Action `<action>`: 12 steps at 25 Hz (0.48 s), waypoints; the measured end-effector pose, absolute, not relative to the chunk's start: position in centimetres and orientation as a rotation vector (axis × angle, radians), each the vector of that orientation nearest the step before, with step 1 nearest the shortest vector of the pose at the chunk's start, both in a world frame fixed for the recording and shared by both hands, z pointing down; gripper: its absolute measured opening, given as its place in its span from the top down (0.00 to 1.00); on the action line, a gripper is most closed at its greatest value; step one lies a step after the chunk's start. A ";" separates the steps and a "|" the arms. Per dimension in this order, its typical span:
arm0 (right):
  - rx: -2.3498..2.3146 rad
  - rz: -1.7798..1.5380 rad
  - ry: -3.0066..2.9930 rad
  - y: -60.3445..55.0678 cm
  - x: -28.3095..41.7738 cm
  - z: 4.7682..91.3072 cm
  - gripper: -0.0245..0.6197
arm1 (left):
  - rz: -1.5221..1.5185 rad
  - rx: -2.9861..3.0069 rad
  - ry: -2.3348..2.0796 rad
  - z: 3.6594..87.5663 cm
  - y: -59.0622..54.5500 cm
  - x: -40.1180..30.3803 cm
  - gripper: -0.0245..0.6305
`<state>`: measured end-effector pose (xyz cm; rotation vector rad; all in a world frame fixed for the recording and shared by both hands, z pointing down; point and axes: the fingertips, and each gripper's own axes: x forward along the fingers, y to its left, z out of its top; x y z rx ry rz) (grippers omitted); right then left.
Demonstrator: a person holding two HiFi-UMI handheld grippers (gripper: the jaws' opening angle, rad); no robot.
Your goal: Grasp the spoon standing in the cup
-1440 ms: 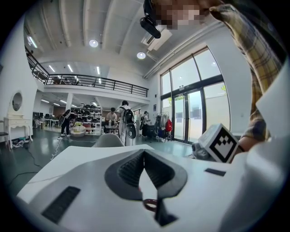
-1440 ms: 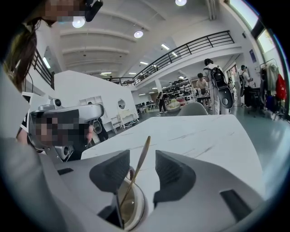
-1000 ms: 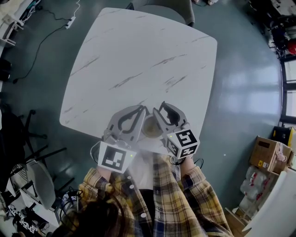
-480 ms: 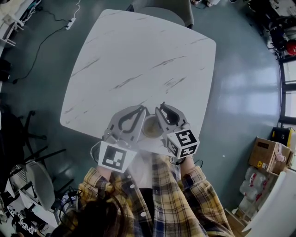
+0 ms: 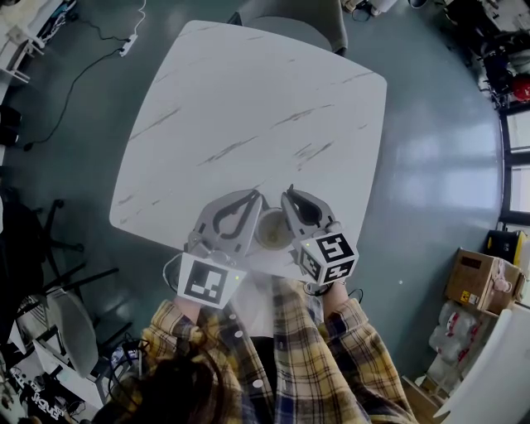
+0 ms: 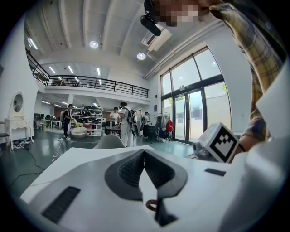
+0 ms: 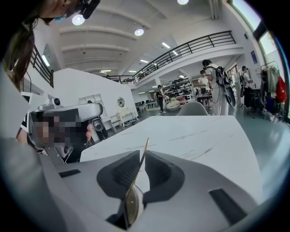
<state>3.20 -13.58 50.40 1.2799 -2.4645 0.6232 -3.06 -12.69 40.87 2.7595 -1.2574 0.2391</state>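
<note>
1. Two grippers sit close together at the near edge of the white marbled table [image 5: 248,108], one on each side of a pale cup [image 5: 272,228] that stands just in from that edge.
2. My right gripper [image 5: 290,195] reaches in from the cup's right side. In the right gripper view, its jaws have just been closing and now stand almost together, with the thin gold spoon [image 7: 136,181] between them.
3. The dark pads [image 7: 124,174] press on the spoon's handle from both sides near their tips. The narrow end of the handle pokes out past the tips, tilted slightly right. A wider gold part lies further back in the throat of the jaws, close to the camera.
4. The head view does not let me make out the spoon. The right gripper's jaws lie over that side of the cup, and I can see only the cup's round pale opening.
5. My left gripper [image 5: 255,196] lies along the cup's left side, pointing out over the table. I cannot tell from above whether it touches the cup.
6. The left gripper view shows the jaws drawn together, with the tips meeting in a point and nothing caught between the pads. The right gripper's marker cube [image 6: 222,142] shows just to its right.
7. Plaid sleeves [image 5: 331,356] lead up to both grippers from the bottom of the head view.
8. A grey chair [image 5: 290,21] is tucked in at the table's far side, and a cardboard box [image 5: 480,277] stands on the floor well off to the right.
</note>
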 end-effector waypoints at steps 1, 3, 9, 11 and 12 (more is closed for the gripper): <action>1.280 0.628 -2.467 -13.6 3.1 50.4 0.89 | 0.239 2.762 -1.258 40.8 -12.7 -3.1 0.93; 1.282 0.636 -2.474 -13.5 3.0 50.2 0.90 | 0.240 2.765 -1.257 40.7 -12.7 -3.2 0.93; 1.294 0.667 -2.504 -13.6 3.0 49.4 0.93 | 0.242 2.764 -1.256 40.5 -12.7 -3.2 0.93; 1.288 0.671 -2.516 -13.6 3.0 49.1 0.93 | 0.237 2.767 -1.256 40.4 -12.8 -3.1 0.93; 1.285 0.670 -2.521 -13.6 2.9 49.0 0.93 | 0.233 2.767 -1.256 40.4 -12.8 -3.1 0.93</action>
